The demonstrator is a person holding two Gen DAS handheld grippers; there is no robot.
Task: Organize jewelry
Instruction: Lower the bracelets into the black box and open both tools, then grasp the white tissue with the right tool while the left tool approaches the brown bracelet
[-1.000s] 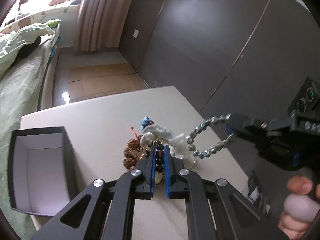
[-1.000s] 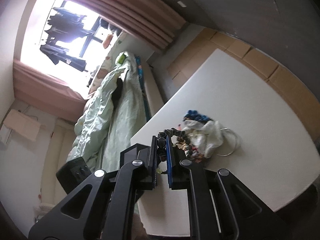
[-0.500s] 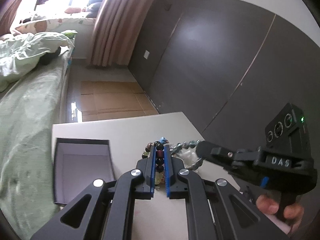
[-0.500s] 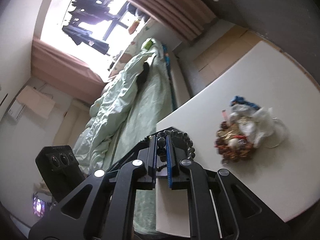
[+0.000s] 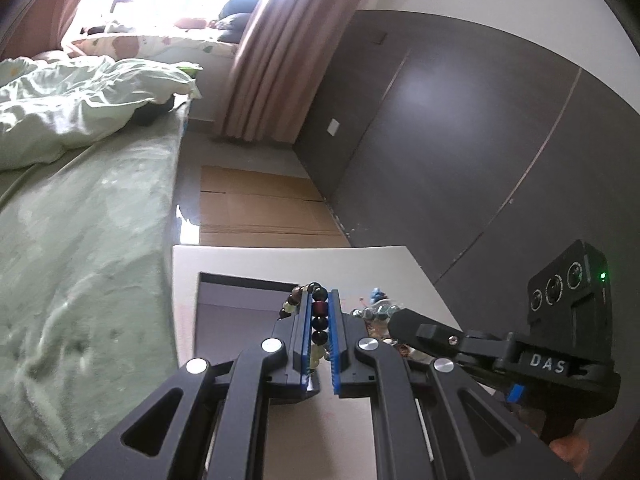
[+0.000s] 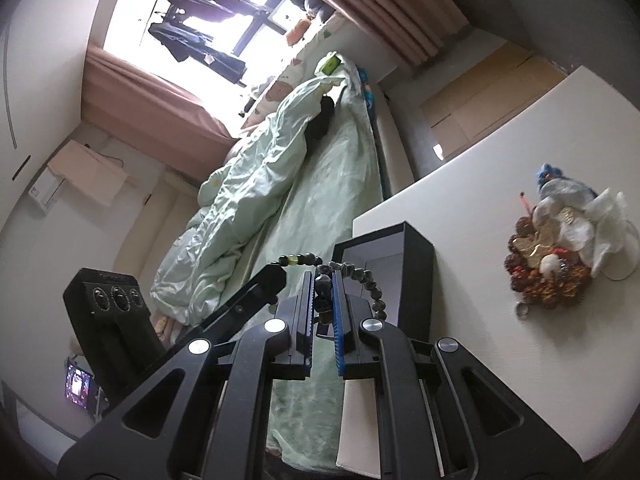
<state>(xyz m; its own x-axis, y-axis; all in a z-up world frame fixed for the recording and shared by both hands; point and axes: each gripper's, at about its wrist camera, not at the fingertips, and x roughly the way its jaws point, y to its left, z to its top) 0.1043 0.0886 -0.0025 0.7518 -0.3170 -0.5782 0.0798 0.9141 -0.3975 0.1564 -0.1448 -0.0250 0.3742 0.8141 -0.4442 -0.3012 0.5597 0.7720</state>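
Both tongs grip beads: the left gripper (image 5: 320,322) is clamped on a strand of dark, maroon and pale round beads (image 5: 319,320), and the right gripper (image 6: 323,300) is closed narrow on a dark-beaded bracelet (image 6: 362,276); whether these are two pieces or one loop shared between them I cannot tell. The beads hang above or just before the open dark rectangular box with a pale lining (image 6: 416,276), which stands on the white tabletop (image 6: 500,360). The risk, as I judge it, is a strand catching on the box's tall wall or draping over its rim when let go, or being strained if both tongs pull apart. The heap of remaining jewelry with a crumpled clear plastic bag (image 6: 560,240) lies well apart from the box, and each tong crowds the other's path over the opening.
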